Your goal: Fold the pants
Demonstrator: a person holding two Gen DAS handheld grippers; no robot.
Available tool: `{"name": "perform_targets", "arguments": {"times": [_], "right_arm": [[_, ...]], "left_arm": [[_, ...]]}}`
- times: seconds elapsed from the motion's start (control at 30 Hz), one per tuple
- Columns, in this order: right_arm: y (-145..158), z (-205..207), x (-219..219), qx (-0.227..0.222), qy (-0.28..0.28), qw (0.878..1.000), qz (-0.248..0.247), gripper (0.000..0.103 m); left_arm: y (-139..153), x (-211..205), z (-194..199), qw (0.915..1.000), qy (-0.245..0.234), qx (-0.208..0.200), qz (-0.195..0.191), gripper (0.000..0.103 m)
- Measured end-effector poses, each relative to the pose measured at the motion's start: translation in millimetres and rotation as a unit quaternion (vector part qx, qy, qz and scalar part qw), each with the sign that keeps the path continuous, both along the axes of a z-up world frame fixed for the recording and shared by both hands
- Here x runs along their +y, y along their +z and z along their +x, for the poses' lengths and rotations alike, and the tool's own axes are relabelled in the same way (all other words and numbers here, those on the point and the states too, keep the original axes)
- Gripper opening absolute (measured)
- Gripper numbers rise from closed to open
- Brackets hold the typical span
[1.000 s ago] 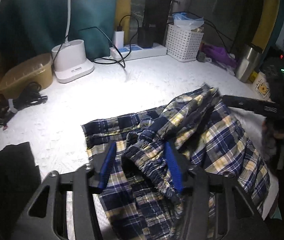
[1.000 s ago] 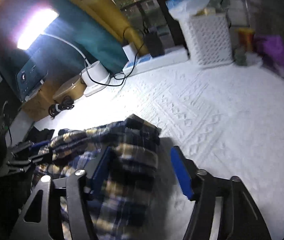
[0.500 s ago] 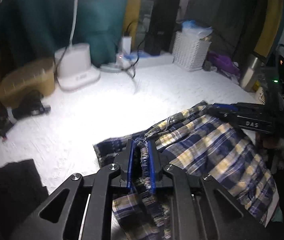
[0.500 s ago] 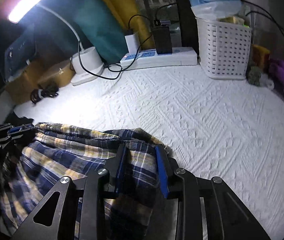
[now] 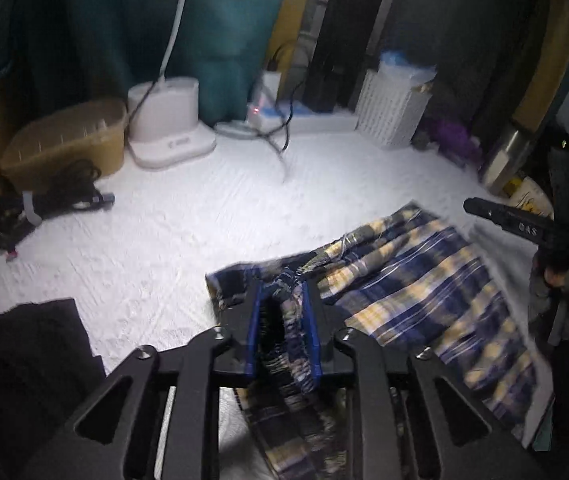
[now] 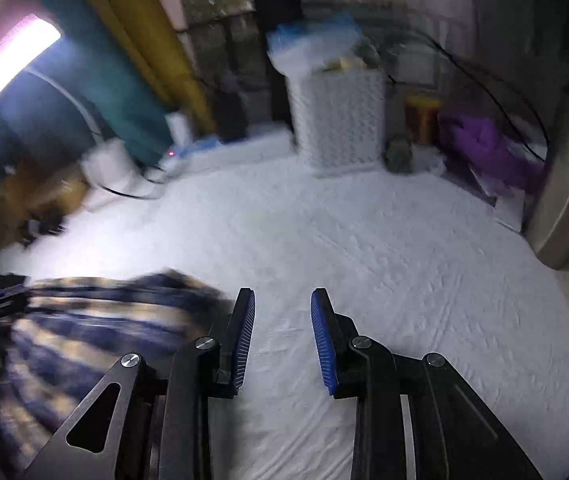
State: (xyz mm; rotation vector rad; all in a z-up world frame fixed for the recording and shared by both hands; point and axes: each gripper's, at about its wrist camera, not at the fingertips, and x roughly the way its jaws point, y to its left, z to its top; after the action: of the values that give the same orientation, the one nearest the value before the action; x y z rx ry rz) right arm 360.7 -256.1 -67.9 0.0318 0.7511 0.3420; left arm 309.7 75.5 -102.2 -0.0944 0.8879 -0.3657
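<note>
The plaid pants (image 5: 424,292) lie spread on the white quilted counter (image 5: 204,216), most of the cloth reaching out ahead and to the right of the left claw (image 5: 282,328). That claw has a bunched ridge of fabric, probably the waistband, between its blue pads (image 5: 311,332); its jaws are opening, yet the cloth looks pinched and lifted slightly off the counter, likely so that this edge can be carried over for a fold. The right claw (image 6: 282,336) stands apart with nothing between its pads, only bare counter showing in the gap; the pants sit just to its left, blurred. In the left wrist view it hangs above the far right edge of the garment, seemingly free to take a new hold.
</note>
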Motion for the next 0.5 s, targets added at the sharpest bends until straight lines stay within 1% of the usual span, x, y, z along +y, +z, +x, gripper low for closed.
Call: {"name": "perform_targets", "arguments": {"times": [0.07, 0.13, 0.23, 0.27, 0.3, 0.33, 0.37, 0.4, 0.43, 0.5], "right_arm": [[2.7, -9.0, 12.6, 0.008, 0.035, 0.999, 0.006, 0.031], [-5.0, -12.9, 29.9, 0.017, 0.059, 0.998, -0.007, 0.031], [-28.0, -6.7, 50.3, 0.043, 0.072, 0.996, -0.039, 0.031], [-38.1, -6.0, 52.1, 0.05, 0.072, 0.995, -0.053, 0.034], [-40.4, -8.1, 52.0, 0.037, 0.073, 0.995, -0.055, 0.036], [-41.3, -9.8, 51.1, 0.034, 0.071, 0.995, -0.062, 0.037], [-42.0, -12.3, 51.2, 0.031, 0.068, 0.994, -0.077, 0.043], [-42.6, -14.0, 50.5, 0.029, 0.066, 0.993, -0.091, 0.046], [-43.7, -15.1, 48.4, 0.028, 0.063, 0.993, -0.097, 0.047], [-43.3, -17.0, 38.9, 0.031, 0.055, 0.994, -0.092, 0.051]], "left_arm": [[7.1, -1.6, -3.7, 0.9999, -0.003, -0.009, -0.004, 0.026], [6.6, -4.6, -6.0, 0.9999, -0.009, -0.011, -0.002, 0.026], [-14.2, -7.2, -0.3, 0.9995, -0.003, 0.019, 0.026, 0.026], [-24.6, -5.7, 4.5, 0.999, 0.003, 0.034, 0.028, 0.03], [-34.0, -2.3, 8.7, 0.9984, 0.012, 0.048, 0.027, 0.03], [-38.1, 0.5, 10.6, 0.9982, 0.015, 0.053, 0.021, 0.03], [-38.3, 1.9, 11.2, 0.9985, 0.016, 0.05, 0.017, 0.031], [-36.2, 0.6, 11.0, 0.9986, 0.015, 0.045, 0.023, 0.031], [-32.1, -1.8, 10.8, 0.9987, 0.013, 0.035, 0.034, 0.031], [-25.0, -3.0, 10.7, 0.9988, 0.013, 0.027, 0.039, 0.031]]}}
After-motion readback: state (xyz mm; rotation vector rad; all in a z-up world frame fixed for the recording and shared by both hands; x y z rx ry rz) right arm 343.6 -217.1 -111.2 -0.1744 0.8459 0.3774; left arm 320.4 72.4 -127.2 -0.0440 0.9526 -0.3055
